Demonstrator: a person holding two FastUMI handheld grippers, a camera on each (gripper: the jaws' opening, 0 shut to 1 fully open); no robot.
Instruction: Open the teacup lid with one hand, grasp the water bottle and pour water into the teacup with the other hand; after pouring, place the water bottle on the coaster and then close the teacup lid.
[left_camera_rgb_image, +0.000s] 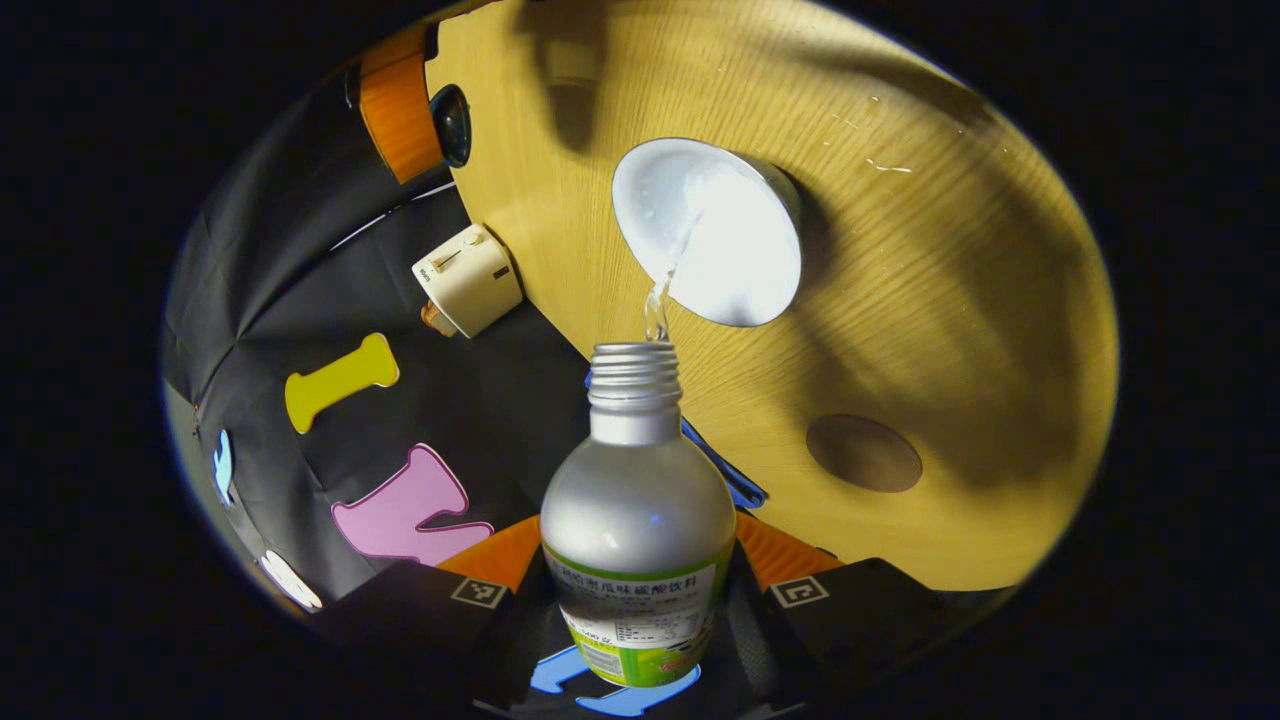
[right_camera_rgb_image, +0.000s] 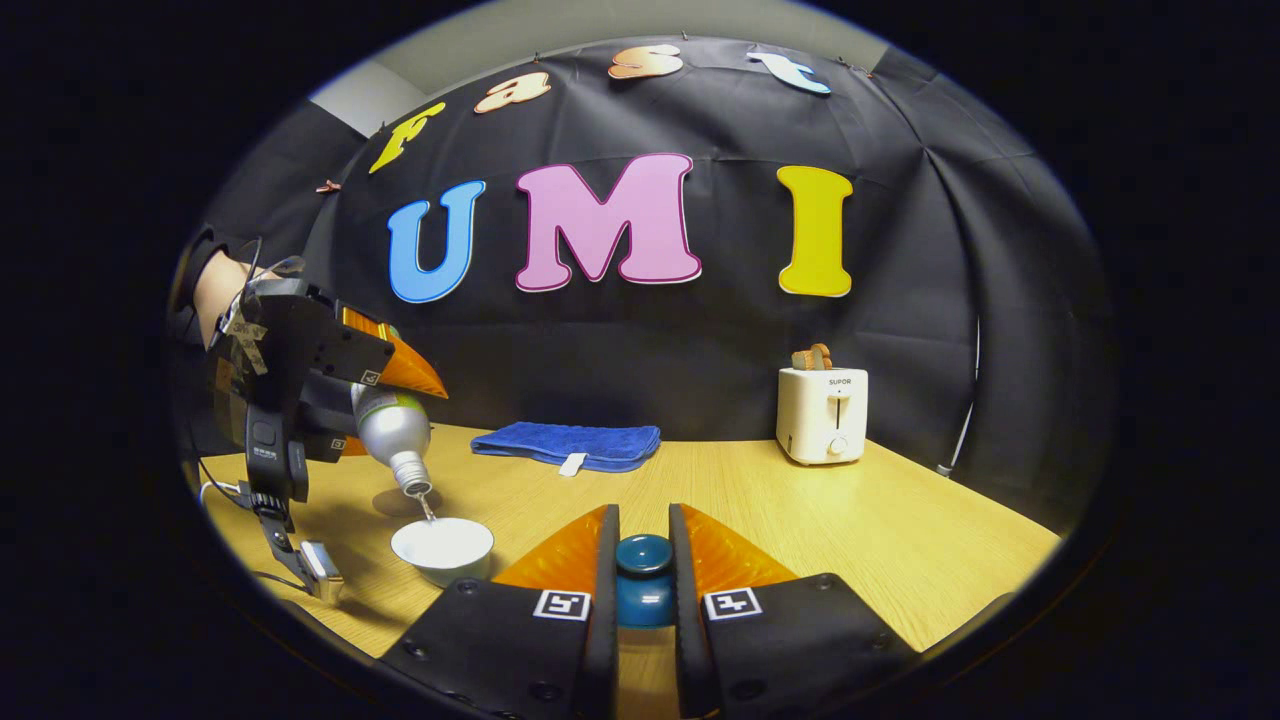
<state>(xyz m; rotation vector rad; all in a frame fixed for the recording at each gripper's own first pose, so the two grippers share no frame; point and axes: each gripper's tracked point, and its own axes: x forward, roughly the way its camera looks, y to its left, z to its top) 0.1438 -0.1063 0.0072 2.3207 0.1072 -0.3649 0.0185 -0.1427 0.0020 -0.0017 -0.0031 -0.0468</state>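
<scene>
A: Clear water is running from the water bottle (left_camera_rgb_image: 637, 520) mouth into the white teacup (left_camera_rgb_image: 715, 232). Left tongs (left_camera_rgb_image: 640, 590) clamped on the bottle body, both fingers on it, neck pointing forward and down over the cup's near rim.

B: Lid?

A: Right tongs (right_camera_rgb_image: 643, 575) closed on the teacup lid (right_camera_rgb_image: 643, 570), gripping its dark knob, held up above the surface (right_camera_rgb_image: 800, 520), off to the cup's side.

B: Coaster?

A: Brown coaster (left_camera_rgb_image: 863, 453) lies flat on the surface, just right of the bottle in the left gripper view, nearer the tongs than the cup is. Left hand is the closer one. My read: tip the long axis back upright first, then shift sideways to it.

B: Risk?

A: Dribble off the threads while righting.
</scene>
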